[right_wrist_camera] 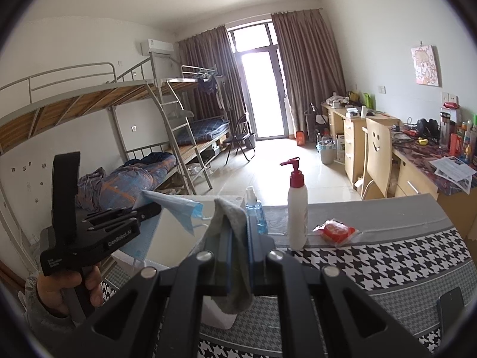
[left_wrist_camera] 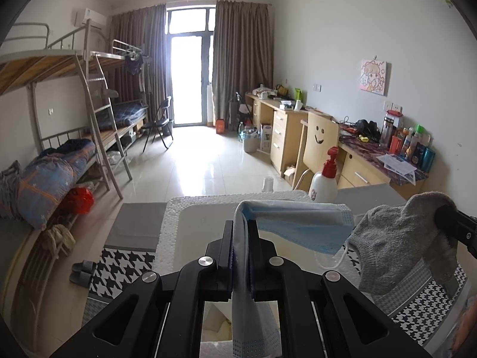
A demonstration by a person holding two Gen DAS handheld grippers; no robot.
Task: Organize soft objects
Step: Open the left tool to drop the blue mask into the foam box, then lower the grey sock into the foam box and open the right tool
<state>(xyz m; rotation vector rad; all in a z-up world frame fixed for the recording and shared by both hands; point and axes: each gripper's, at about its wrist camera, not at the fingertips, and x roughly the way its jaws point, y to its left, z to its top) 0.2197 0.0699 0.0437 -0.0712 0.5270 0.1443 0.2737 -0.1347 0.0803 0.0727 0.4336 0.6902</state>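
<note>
My left gripper point(left_wrist_camera: 242, 223) is shut on a light blue face mask point(left_wrist_camera: 298, 223). The mask drapes over the fingers and hangs to the right above a white foam box point(left_wrist_camera: 193, 208). At the right edge, my right gripper point(left_wrist_camera: 456, 226) holds a grey sock point(left_wrist_camera: 399, 244). In the right wrist view, my right gripper point(right_wrist_camera: 238, 232) is shut on the grey sock point(right_wrist_camera: 229, 217), which hangs down between the fingers. A hand point(right_wrist_camera: 59, 289) holds the left gripper point(right_wrist_camera: 149, 208) at the left, with the mask point(right_wrist_camera: 176, 208) in it. The foam box point(right_wrist_camera: 217, 316) shows below.
A white pump bottle with a red top point(right_wrist_camera: 297, 208), a blue spray bottle point(right_wrist_camera: 256, 211) and a red packet point(right_wrist_camera: 337, 231) stand on the houndstooth tablecloth point(right_wrist_camera: 372, 262). A dark flat object point(right_wrist_camera: 450, 307) lies near its right edge. Bunk beds line the left wall, desks the right.
</note>
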